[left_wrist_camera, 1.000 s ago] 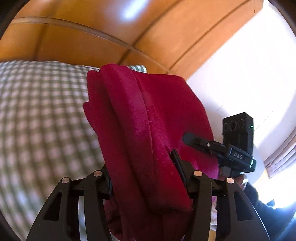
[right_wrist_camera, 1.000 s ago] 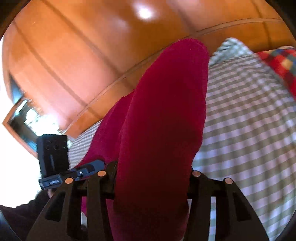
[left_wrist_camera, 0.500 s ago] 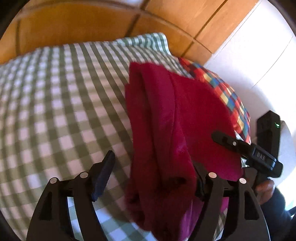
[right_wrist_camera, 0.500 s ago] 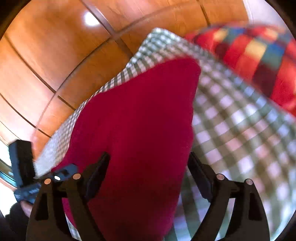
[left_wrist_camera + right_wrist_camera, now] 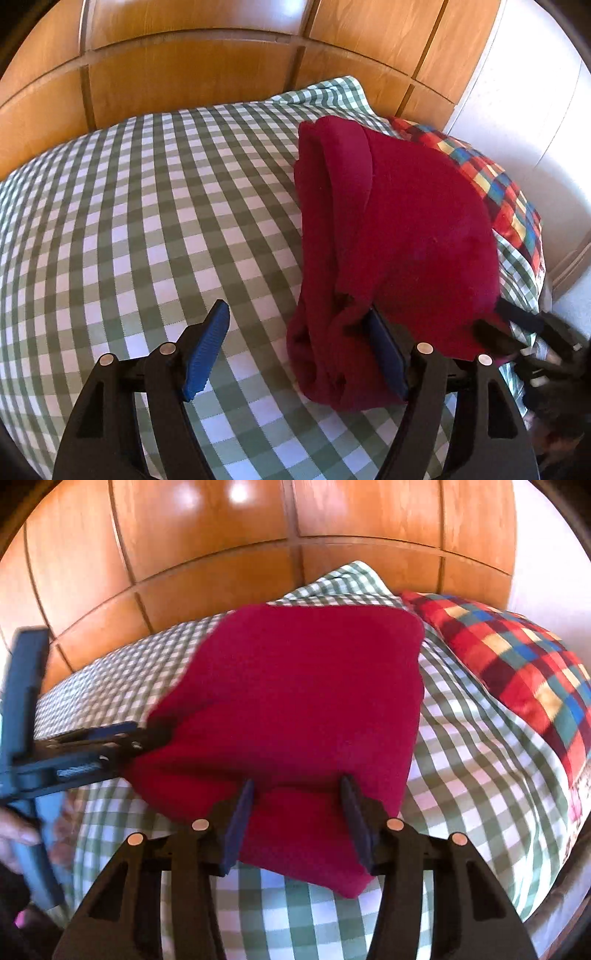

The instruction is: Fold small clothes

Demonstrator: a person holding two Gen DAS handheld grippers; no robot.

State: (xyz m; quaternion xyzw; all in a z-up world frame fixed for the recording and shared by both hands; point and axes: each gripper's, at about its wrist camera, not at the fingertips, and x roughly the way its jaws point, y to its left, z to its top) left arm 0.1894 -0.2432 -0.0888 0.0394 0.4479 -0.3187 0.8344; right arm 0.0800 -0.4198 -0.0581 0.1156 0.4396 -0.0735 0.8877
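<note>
Fingers first: on my left gripper (image 5: 295,347) they're spread wide, and the red garment (image 5: 391,236) bunches against the inside of one blue pad while the other pad stands clear over the bed, so nothing is pinched there. My right gripper (image 5: 299,823) has its fingers closing right now with the near edge of the same garment between them, but I can't honestly tell whether the pads have bitten yet. I'd call this the lay-down part of a fold, and doing it well means letting the right side finish its close on just the edge layers rather than a fat wad, then bringing the left fingers back over the bunched end so both corners get the same tension before I smooth anything. If I drag with one side only, my guess is that the soft stuff will skew. The garment is a deep crimson, fleecy-looking thing, already doubled over. From the right wrist it reads as a fairly tidy rectangle with rounded far corners; from the left wrist you see thick rolled folds along its side and a lumpy near end. It lies on the green-and-white checked bedcover (image 5: 461,760), just beside a bright plaid pillow (image 5: 517,672), with wooden panelling (image 5: 184,74) behind the bed.
</note>
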